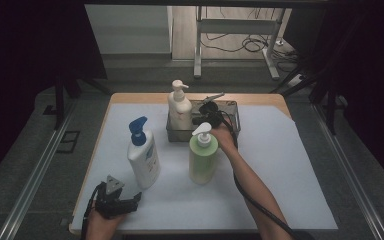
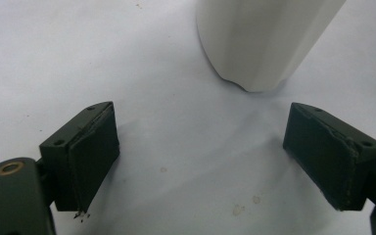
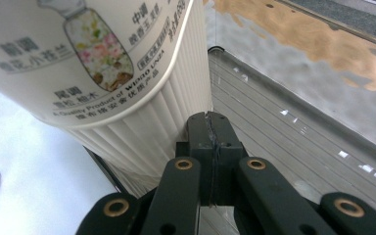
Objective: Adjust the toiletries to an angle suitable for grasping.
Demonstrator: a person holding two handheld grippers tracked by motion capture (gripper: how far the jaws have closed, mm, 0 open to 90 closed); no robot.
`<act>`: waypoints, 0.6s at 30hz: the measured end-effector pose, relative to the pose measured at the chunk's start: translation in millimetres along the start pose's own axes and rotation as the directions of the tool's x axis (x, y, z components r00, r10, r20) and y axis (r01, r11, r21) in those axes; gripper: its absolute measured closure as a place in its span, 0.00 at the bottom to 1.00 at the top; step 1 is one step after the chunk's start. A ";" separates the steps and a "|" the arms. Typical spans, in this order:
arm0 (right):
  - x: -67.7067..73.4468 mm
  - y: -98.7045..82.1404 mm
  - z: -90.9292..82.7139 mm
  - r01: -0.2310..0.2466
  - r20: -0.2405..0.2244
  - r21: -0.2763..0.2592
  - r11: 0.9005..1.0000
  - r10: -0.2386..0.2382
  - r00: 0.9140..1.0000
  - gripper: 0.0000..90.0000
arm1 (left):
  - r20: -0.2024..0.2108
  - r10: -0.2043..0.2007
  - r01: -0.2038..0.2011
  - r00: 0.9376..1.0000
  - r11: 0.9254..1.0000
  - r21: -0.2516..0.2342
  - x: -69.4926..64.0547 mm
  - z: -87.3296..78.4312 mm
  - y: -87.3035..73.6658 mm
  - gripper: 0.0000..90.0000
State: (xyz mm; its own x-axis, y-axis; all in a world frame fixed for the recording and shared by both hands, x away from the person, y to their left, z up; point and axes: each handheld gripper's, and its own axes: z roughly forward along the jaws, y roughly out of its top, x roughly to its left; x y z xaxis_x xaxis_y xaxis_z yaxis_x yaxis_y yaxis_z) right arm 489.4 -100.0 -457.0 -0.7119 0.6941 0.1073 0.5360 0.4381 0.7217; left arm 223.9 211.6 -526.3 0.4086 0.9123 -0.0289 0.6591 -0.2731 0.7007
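Upright in the tray's (image 1: 236, 111) left end, the cream bottle (image 1: 179, 106) stands with its long axis vertical, just left of the right gripper (image 3: 209, 128), whose jaws are pressed together, empty. Near the table's (image 1: 280, 165) front-left corner, the left gripper (image 2: 200, 156) rests, jaws apart, facing the blue-pump bottle (image 1: 143, 154); a green bottle (image 1: 202, 156) stands mid-table.
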 end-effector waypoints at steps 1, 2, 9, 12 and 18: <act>0.4 0.4 0.3 0.002 -0.003 0.001 1.000 -0.002 1.000 0.99 | 0.000 0.000 0.000 1.000 1.000 0.000 0.0 0.0 0.0 0.14; 0.9 0.7 0.8 0.006 -0.004 0.000 1.000 -0.006 1.000 0.99 | 0.000 0.000 0.000 1.000 1.000 0.000 0.0 0.0 0.0 0.14; 3.7 2.2 3.2 0.009 -0.013 0.002 1.000 -0.009 1.000 1.00 | 0.000 0.000 0.000 1.000 1.000 0.000 0.0 0.0 0.0 0.14; 3.3 1.9 3.2 0.008 -0.018 -0.001 1.000 -0.008 1.000 1.00 | 0.000 0.000 0.000 1.000 1.000 0.001 0.0 0.0 0.1 0.14; 5.9 2.9 3.8 0.008 -0.037 0.000 1.000 -0.008 0.999 0.99 | 0.001 0.000 0.000 1.000 1.000 0.001 0.1 0.0 0.1 0.14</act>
State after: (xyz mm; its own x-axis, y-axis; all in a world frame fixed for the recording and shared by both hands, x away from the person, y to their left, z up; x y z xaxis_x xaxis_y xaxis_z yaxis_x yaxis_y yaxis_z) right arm 488.5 -92.5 -456.8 -0.7326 0.6687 0.1271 0.5301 0.4434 0.7227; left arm 224.0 211.6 -526.3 0.4091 0.9120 -0.0292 0.6597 -0.2734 0.7000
